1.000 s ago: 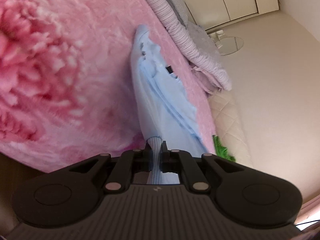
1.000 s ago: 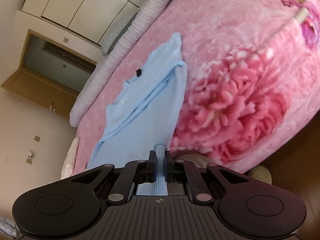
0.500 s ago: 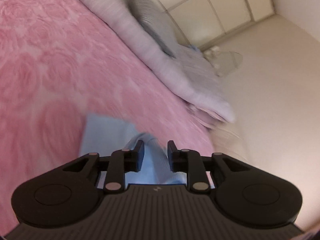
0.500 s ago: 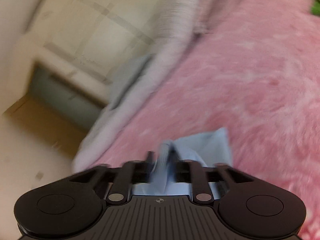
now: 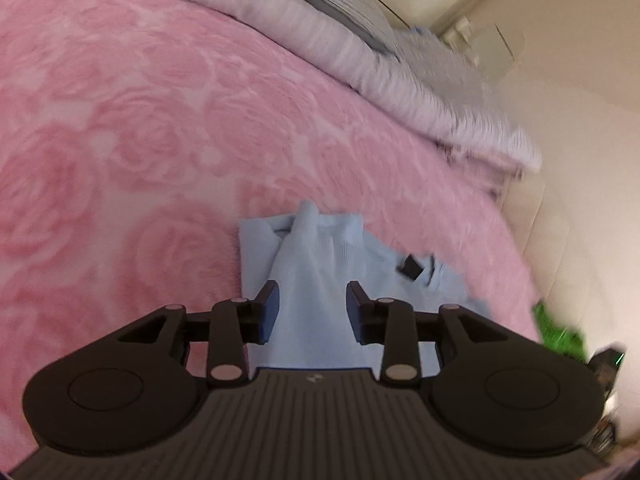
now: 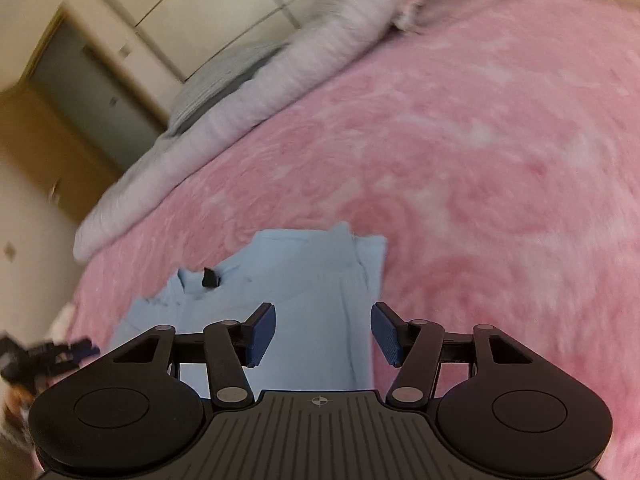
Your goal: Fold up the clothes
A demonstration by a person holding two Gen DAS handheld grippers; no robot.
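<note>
Your left tongs are opening over the light blue shirt, their pads clear of the cloth, though a raised ridge of it stands in the gap between them. Your right tongs are opening too, already wide, with the shirt lying flat beneath and nothing pinched. The shirt rests folded on the pink rose-patterned blanket covering the bed, a small black tag showing near its collar. A pale rolled quilt lies along the blanket's far edge.
</note>
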